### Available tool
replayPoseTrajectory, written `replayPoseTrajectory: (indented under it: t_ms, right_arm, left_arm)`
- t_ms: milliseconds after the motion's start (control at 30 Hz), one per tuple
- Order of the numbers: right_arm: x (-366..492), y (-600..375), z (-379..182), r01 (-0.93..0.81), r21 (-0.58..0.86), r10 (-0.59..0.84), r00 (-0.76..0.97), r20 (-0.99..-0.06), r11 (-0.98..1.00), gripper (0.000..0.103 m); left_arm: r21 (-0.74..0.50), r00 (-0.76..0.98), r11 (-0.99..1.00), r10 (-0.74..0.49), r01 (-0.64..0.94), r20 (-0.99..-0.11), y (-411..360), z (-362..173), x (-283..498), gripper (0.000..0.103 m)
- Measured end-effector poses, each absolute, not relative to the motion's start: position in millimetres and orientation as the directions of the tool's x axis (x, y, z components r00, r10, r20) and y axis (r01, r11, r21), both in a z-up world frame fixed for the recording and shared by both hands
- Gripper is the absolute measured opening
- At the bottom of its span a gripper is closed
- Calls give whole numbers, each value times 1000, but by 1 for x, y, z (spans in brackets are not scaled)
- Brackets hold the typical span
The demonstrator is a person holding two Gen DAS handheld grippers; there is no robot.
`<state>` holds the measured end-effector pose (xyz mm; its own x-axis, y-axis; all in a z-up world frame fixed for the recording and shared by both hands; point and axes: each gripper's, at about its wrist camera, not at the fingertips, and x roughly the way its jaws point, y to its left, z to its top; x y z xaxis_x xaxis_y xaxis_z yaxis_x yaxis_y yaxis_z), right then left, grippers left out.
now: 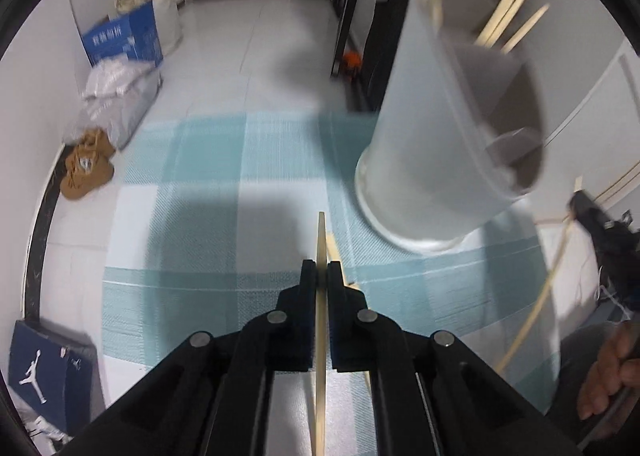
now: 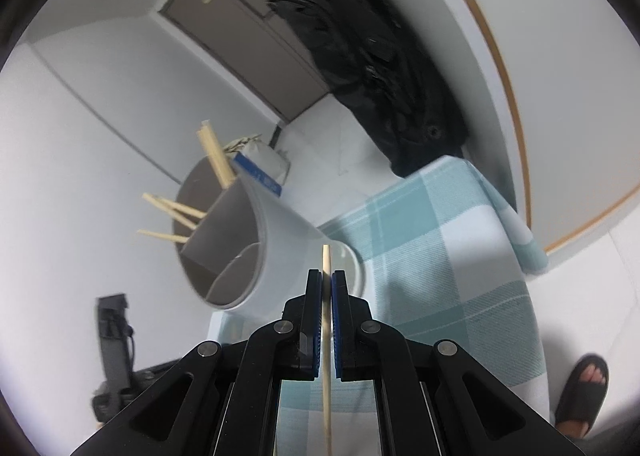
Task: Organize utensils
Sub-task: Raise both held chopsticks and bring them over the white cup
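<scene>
The chopstick (image 1: 321,256) in my left gripper (image 1: 321,270) is pinched flat between the pads, tip poking out past the fingertips, shaft running back under the cam; a 2nd stick (image 1: 335,248) lies on the checked cloth (image 1: 200,216) just beside the tips, partly hidden by the right finger, so I can't tell if it's touching the one I hold; my right gripper (image 2: 327,280) is likewise pressed shut on its own chopstick (image 2: 326,256), upright through the jaws; nothing spread on either side. Ahead sits the white holder (image 1: 432,160), a round pot w/ inner dividers, standing on the cloth and near both grippers; in the right view its mouth shows 3 or so compartments, w/ sticks (image 2: 216,156) already leaning out of the far ones and the near one looking bare. Step in hand, as I read it: 1 stick picked up in each hand, about to be dropped into the holder; prob midway thru the job since some are in and at least 1 is left on the cloth. Next move needs each tip lined up over an open compartment, stick roughly vertical, clear of the rim & dividers, then jaws eased apart; risk is knocking the leaning sticks or tipping the light pot. Further out: tiled floor, blue boxes (image 1: 124,40), brown shoes (image 1: 86,164), my sandalled foot (image 2: 584,392).
</scene>
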<state>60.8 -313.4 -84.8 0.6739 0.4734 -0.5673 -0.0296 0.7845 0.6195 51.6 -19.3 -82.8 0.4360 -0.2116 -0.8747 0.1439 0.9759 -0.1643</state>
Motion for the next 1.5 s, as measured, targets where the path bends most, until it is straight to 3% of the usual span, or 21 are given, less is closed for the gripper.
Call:
replayPoseTrajectory:
  t_ms: [133, 367, 967, 1500]
  right_arm:
    - [48, -300, -72, -118, 594, 493, 696, -522, 796, 4]
    - [24, -266, -56, -212, 493, 482, 702, -524, 844, 4]
    - [0, -214, 1, -342, 349, 475, 761, -442, 872, 4]
    - [50, -222, 82, -361, 345, 475, 808, -349, 867, 4]
  left_arm:
    - [-186, 540, 971, -239, 152, -807, -14, -58, 24, 1]
    - [-232, 618, 958, -287, 170, -732, -9, -38, 7, 1]
    - [-277, 635, 935, -354, 222, -687, 2, -13, -6, 1]
    - [-318, 702, 910, -409, 266, -583, -15, 71, 35, 1]
